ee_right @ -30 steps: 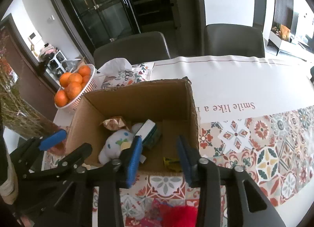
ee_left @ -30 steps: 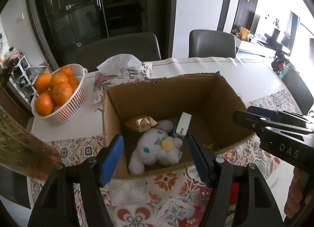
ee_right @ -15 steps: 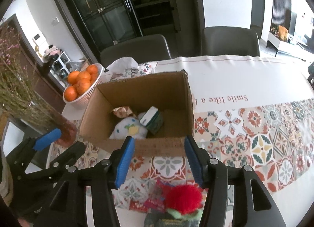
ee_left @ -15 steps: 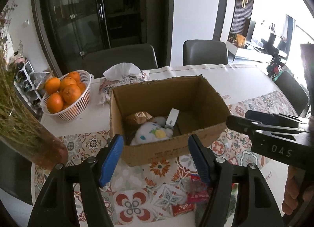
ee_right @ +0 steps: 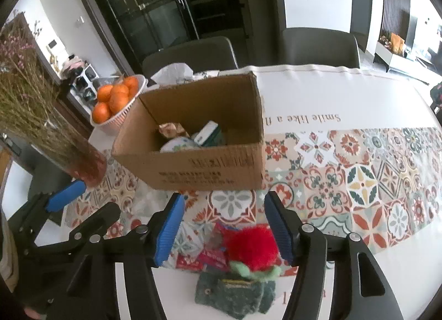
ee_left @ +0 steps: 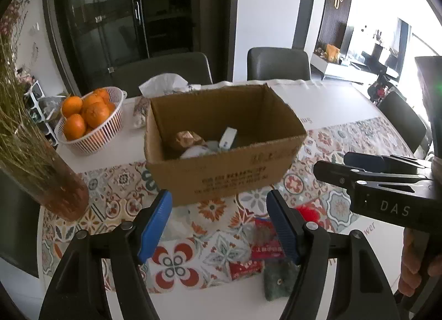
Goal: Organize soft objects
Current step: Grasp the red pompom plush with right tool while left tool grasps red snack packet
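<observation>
the cardboard box (ee_right: 193,137) stands open on the bench (ee_right: 331,93), its near wall hiding most of a white plush toy (ee_right: 178,144) inside, beside a gold wrapper (ee_right: 171,129) and a small carton (ee_right: 208,133). the right gripper (ee_right: 223,224) hangs wide open and empty just above a red pompom toy (ee_right: 251,246), a green pouch (ee_right: 234,292) and red packets (ee_right: 210,257) near the bench's front edge. the left gripper (ee_left: 219,224) is also spread wide, holding nothing. bare patterned cloth lies right of the box.
</observation>
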The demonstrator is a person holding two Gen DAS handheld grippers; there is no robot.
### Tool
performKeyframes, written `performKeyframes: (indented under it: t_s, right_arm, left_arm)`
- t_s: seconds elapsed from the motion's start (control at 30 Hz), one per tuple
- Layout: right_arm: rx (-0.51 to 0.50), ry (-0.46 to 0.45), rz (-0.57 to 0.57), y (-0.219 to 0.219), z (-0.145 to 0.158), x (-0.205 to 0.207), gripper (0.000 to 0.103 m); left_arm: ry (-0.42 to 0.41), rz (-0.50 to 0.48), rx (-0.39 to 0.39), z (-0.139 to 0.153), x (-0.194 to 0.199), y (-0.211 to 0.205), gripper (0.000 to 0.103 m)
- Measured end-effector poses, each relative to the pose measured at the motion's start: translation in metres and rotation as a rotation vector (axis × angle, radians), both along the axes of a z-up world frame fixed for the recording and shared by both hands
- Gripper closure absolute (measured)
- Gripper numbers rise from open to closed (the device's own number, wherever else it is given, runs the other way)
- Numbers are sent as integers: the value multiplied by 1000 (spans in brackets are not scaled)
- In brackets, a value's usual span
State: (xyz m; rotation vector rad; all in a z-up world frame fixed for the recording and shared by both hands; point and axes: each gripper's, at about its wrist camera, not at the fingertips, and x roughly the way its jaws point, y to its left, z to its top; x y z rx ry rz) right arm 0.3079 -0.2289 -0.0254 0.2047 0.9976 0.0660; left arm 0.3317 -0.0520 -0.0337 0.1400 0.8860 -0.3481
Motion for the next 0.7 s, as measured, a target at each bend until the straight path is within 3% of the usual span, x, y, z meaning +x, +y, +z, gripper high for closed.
performKeyframes:
  t_s: [0.17,0.7]
  right_arm:
    - [0,23,-10,-3,-10,-6,36]
    - [30,154,-18,-16,-64,-19,35]
  left_arm:
    - [35,-9,-2,-10,-9,-2,33]
    - [172,-93,33,-61,-28,-21,33]
